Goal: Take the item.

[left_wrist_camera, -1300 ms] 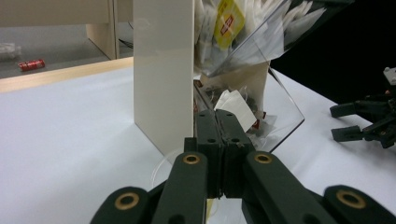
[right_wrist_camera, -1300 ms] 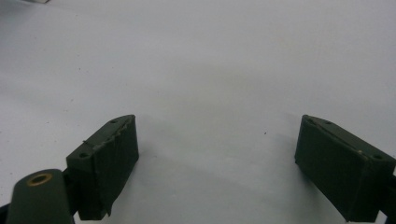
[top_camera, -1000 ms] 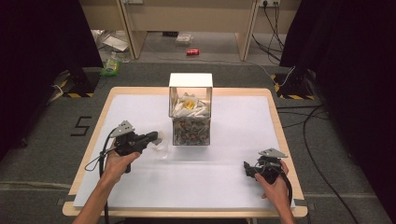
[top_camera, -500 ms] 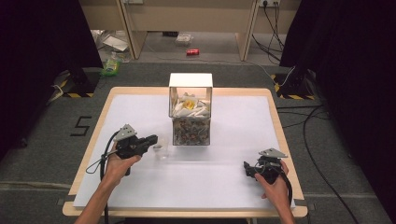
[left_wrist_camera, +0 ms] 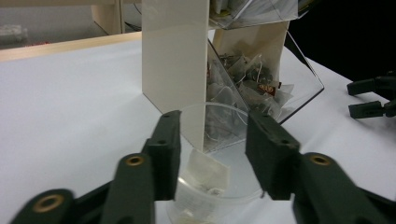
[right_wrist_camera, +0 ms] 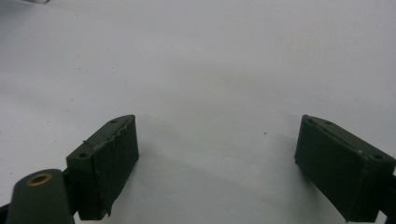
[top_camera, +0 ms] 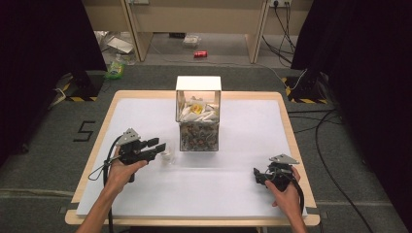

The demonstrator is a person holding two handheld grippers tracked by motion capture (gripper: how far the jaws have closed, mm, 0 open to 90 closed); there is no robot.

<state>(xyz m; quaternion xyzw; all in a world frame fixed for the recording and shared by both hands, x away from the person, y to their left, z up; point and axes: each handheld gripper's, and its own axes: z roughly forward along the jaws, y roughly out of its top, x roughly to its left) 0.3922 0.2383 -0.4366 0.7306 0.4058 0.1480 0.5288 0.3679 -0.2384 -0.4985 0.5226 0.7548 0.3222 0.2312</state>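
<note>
**Left gripper parted at the cup, right gripper wide and idle**

Down on the white table (top_camera: 233,204), the landmark is the clear dispenser box (top_camera: 198,120), standing upright mid-table, white packets showing in its upper half and a darker jumble of tea bags in its lower half. Just beside the box's lower left corner in the high view sits a small clear plastic cup (top_camera: 167,156), upright on the table.

And here's the left gripper (top_camera: 156,147), left of the box, aimed toward the cup. In the left gripper view its jaws stand apart, released, one on each side of the cup (left_wrist_camera: 219,163); whether they touch the cup's wall I cannot tell. Inside the cup leans a pale tea bag (left_wrist_camera: 205,175), tilted against the near wall. Behind the cup rises the box's opaque cream side panel (left_wrist_camera: 175,51), and through the clear sloped front more tea bags lie heaped.

Over to the right gripper (top_camera: 256,175), well apart from the box, toward the near right of the table, held low in the person's right hand (top_camera: 286,191). In the right gripper view its gripper (right_wrist_camera: 217,156) is spread wide, released, nothing between the jaws but bare white table surface (right_wrist_camera: 210,70).
</note>
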